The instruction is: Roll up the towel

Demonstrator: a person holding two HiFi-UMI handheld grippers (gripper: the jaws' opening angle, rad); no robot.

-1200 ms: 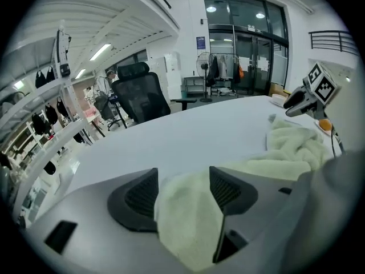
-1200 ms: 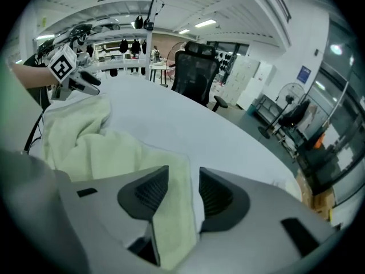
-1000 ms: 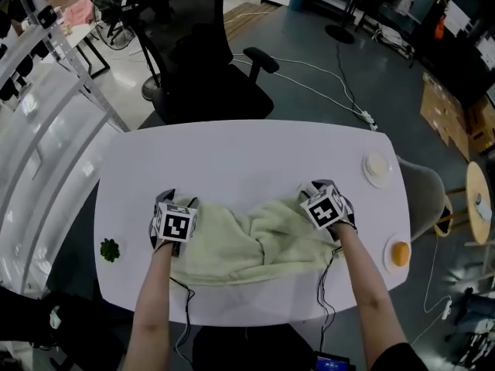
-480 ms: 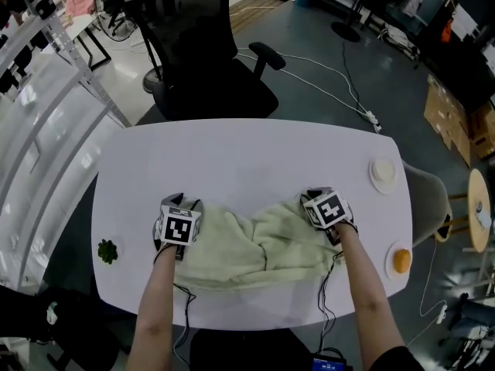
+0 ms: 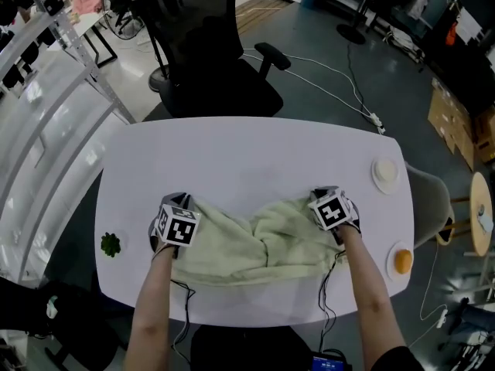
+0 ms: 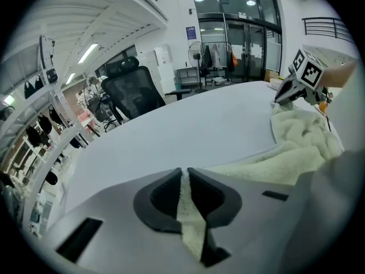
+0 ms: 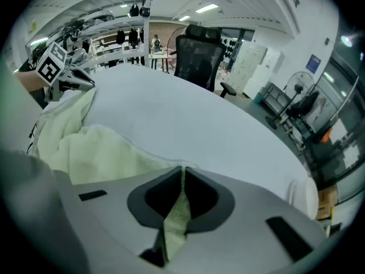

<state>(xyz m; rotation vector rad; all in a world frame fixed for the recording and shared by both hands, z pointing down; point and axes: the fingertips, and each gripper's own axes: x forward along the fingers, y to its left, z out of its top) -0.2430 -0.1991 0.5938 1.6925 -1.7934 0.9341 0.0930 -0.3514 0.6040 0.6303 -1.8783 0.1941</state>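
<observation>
Pinching the crumpled pale-green towel (image 5: 255,242) at lower centre of the white table (image 5: 247,157), the left gripper (image 5: 176,207) and right gripper (image 5: 329,199) have jaws just closed tight on its upper corners, probably to spread it flat before rolling.

Black chair (image 5: 207,60) behind white table (image 5: 255,157); floor (image 5: 309,29) perhaps concrete.

Jaws of left gripper (image 5: 177,206) newly tight on towel (image 5: 255,244); right gripper (image 5: 323,195) likewise
</observation>
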